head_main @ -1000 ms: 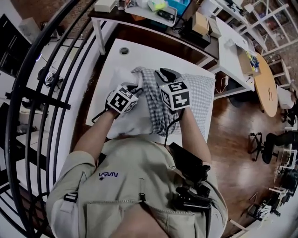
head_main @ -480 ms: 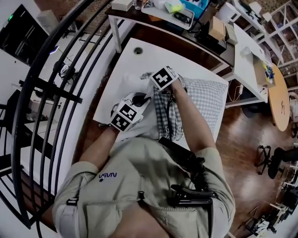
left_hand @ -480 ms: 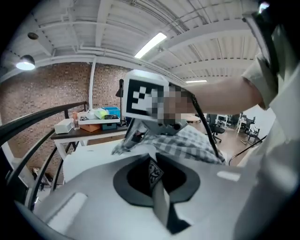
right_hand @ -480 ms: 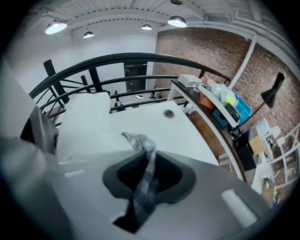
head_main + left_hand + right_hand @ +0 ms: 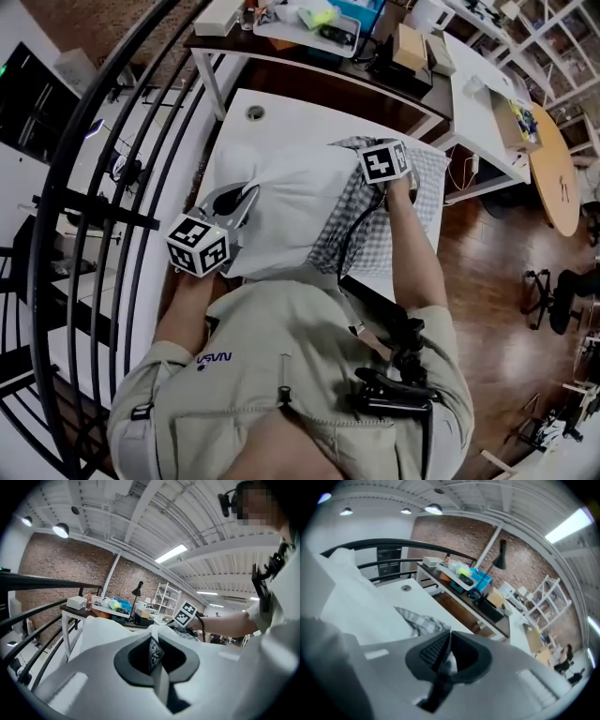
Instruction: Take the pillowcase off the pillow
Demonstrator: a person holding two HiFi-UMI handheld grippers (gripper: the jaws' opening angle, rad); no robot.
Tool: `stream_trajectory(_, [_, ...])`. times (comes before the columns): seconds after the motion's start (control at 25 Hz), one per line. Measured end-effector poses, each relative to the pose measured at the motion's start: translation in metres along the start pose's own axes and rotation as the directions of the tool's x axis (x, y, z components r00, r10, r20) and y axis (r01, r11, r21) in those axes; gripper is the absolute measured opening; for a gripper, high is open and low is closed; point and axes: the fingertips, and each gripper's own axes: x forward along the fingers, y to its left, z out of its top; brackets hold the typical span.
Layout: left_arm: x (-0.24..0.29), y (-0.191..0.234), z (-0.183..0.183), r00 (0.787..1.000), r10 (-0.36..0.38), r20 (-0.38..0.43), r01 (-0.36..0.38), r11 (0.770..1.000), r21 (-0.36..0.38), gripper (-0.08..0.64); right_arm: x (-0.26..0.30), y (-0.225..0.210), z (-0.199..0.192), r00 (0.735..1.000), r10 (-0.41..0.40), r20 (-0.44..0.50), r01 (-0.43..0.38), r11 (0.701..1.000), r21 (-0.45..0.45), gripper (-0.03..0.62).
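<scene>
Pillowcase point(image 5: 417, 192), grey-checked, lies on the right half of the white worktop point(image 5: 234, 127). It is bunched in folds along the pillow's right side and reaches the worktop's right edge. The white pillow point(image 5: 291, 202) shows mostly outside it, its left end raised and its near edge close to the person's chest.

The left gripper point(image 5: 153, 643) has its jaws pressed together on the pillow's left corner, and its body hangs over the worktop's left edge. The right gripper point(image 5: 448, 637) has just been closing, and its jaws now pinch a fold of checked cloth at the pillowcase's far right end.

Open worktop shows at the far left, around a round hole point(image 5: 255, 112). A black railing point(image 5: 89, 202) runs close along the left side. A cluttered desk point(image 5: 309, 52) stands just beyond the far edge, and wood floor point(image 5: 478, 262) lies to the right.
</scene>
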Motion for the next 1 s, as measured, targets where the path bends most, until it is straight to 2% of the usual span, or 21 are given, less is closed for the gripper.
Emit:
stream_trajectory(0.08, [0.008,0.014,-0.009,1.0,-0.01,-0.012,0.009,0.999,-0.053,0.012,0.001,-0.017,-0.02,1.0,0.002,0.014,-0.004,0.996,0.094,0.012])
stream_trajectory(0.12, [0.016,0.019,-0.013,1.0,-0.015,-0.024,0.013,0.998,-0.058,0.012,0.002,-0.017,-0.023,1.0,0.005,0.029,-0.008,0.994,0.106,0.012])
stream_trajectory(0.32, [0.061,0.037,-0.025,0.994,0.014,-0.111,-0.004,0.996,0.086,0.014,-0.005,-0.005,-0.016,0.992,-0.046,0.119,0.038,0.997,0.069,0.018])
stream_trajectory(0.48, [0.072,0.049,-0.029,0.991,0.027,-0.133,-0.01,0.992,0.129,0.043,-0.028,0.004,-0.016,0.979,-0.088,0.184,0.061,0.987,0.148,0.023])
stream_trajectory(0.6, [0.07,0.047,-0.023,0.991,0.026,-0.129,0.0,0.981,0.192,0.093,-0.06,0.016,-0.019,0.965,-0.083,0.248,0.026,0.974,0.225,0.027])
stream_trajectory(0.72, [0.061,0.022,-0.019,0.987,0.015,-0.158,0.034,0.951,0.307,0.231,-0.099,0.034,-0.048,0.959,-0.071,0.274,-0.023,0.945,0.327,0.059])
stream_trajectory(0.76, [0.055,0.009,-0.015,0.989,0.004,-0.149,0.047,0.941,0.335,0.25,-0.112,0.04,-0.057,0.956,-0.069,0.284,-0.04,0.931,0.362,0.067])
stream_trajectory(0.88, [0.03,-0.043,-0.02,0.985,-0.092,-0.144,0.14,0.916,0.375,0.248,-0.148,0.069,-0.086,0.952,-0.058,0.301,-0.087,0.891,0.447,0.075])
stream_trajectory(1.0, [0.011,-0.09,-0.062,0.952,-0.2,-0.232,0.277,0.885,0.374,0.241,-0.173,0.112,-0.123,0.959,-0.025,0.282,-0.124,0.858,0.498,0.078])
